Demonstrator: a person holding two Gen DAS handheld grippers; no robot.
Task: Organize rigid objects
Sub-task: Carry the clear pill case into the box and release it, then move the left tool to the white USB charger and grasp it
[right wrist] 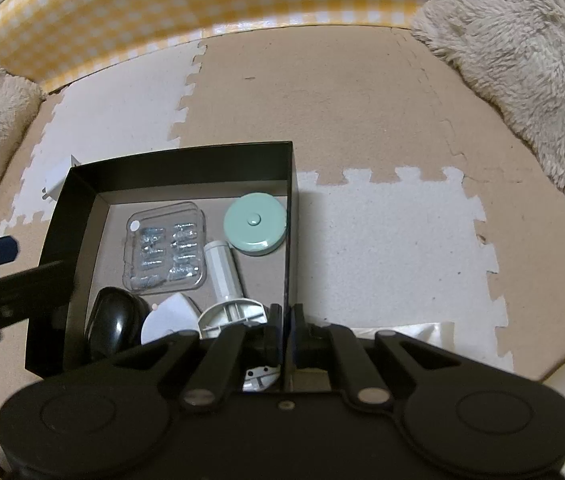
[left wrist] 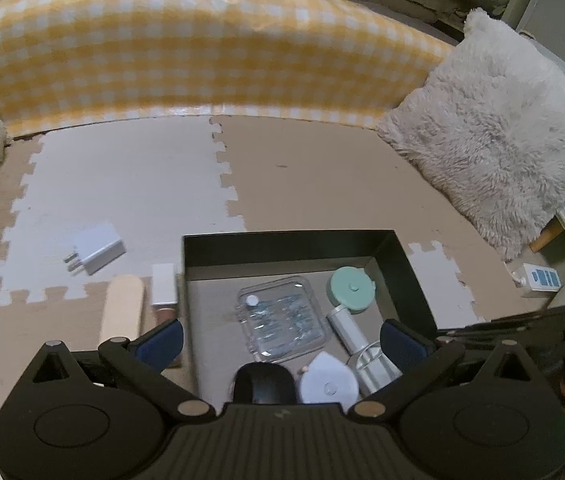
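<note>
Left wrist view: my left gripper (left wrist: pixel 282 338) spread wide, empty, over black box (left wrist: pixel 398 264). Inside: clear case (left wrist: pixel 280 316), mint disc (left wrist: pixel 351 289) at 1 o'clock. White charger (left wrist: pixel 96 254) on foam mat (left wrist: pixel 322 184), 10 o'clock of box.

Right wrist view: my right gripper (right wrist: pixel 285 320) pinching box right wall (right wrist: pixel 291 216). Black mouse (right wrist: pixel 116 320) at 7 o'clock inside box.

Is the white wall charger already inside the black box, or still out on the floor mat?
Still out. The white wall charger lies on the pale foam mat tile, left of the black open-topped box, apart from its wall.
</note>
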